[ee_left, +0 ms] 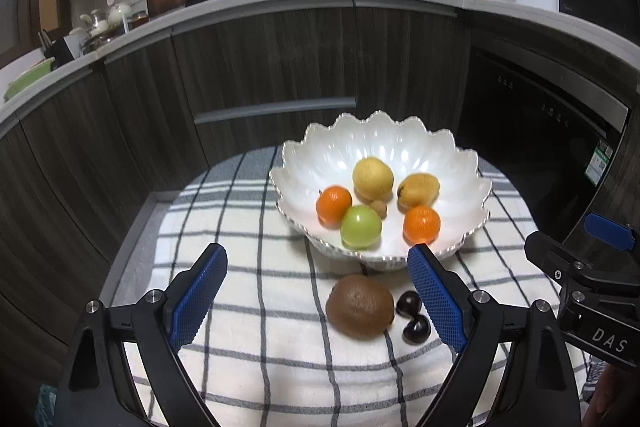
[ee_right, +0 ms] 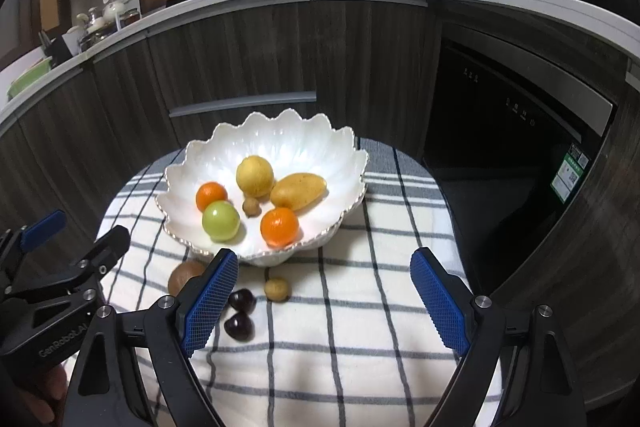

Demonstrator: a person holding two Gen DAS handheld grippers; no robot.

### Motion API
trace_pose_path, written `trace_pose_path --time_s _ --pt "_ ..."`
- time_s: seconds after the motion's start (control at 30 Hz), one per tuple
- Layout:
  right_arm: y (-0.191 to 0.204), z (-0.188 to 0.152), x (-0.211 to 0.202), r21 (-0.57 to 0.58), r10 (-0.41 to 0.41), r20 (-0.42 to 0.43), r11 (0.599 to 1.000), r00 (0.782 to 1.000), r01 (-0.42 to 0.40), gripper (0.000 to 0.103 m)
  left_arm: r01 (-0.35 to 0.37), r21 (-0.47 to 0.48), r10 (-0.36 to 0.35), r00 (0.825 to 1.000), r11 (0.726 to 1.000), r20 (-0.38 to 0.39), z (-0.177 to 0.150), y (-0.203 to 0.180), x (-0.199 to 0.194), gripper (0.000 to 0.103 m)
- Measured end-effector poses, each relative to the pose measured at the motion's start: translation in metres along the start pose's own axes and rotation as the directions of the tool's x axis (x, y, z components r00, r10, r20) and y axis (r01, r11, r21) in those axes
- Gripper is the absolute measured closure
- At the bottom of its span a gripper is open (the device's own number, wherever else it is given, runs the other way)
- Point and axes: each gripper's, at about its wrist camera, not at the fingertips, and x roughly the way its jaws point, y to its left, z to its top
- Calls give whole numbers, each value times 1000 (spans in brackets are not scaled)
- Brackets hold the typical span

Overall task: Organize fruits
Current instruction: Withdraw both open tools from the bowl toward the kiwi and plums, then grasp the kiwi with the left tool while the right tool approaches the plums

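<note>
Left wrist view is showing the checked cloth (ee_left: 280, 367) covering the table, with the white scalloped bowl (ee_left: 452, 163) sitting on it toward the far side. Bowl is holding a yellow pear (ee_left: 372, 179), a mango (ee_left: 418, 191), a green apple (ee_left: 361, 227), two oranges (ee_left: 334, 205) (ee_left: 421, 225) and a small brown fruit (ee_left: 379, 207) in the middle. Left gripper (ee_left: 318, 291) is hovering with jaws spread wide, gripping nothing; the kiwi (ee_left: 359, 306) is lying on the cloth between its fingers, two dark chestnuts (ee_left: 412, 315) just beside it. Right gripper (ee_right: 324, 297) is also hanging wide open and empty near the bowl's front rim, with a small tan fruit (ee_right: 277, 289) lying on the cloth between its fingers.
</note>
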Motion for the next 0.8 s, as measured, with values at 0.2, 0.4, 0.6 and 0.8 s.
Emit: trace_pose_path --time_s 0.2,0.4,0.6,0.8 --pt "-5 -12 10 11 -1 -21 1000 1000 1 14 11 4 -11 1000 1000 -21 -13 -7 10 11" --pt "-14 -25 23 41 3 -51 999 999 -1 14 22 2 -21 998 1000 -54 -25 -15 25 11" --pt "-17 -35 39 47 6 -80 999 997 -2 14 31 -12 -32 994 999 -103 -38 -17 44 11" --pt "-17 -38 49 53 10 -100 999 995 -5 14 36 -17 -38 991 999 -126 -43 -20 60 12"
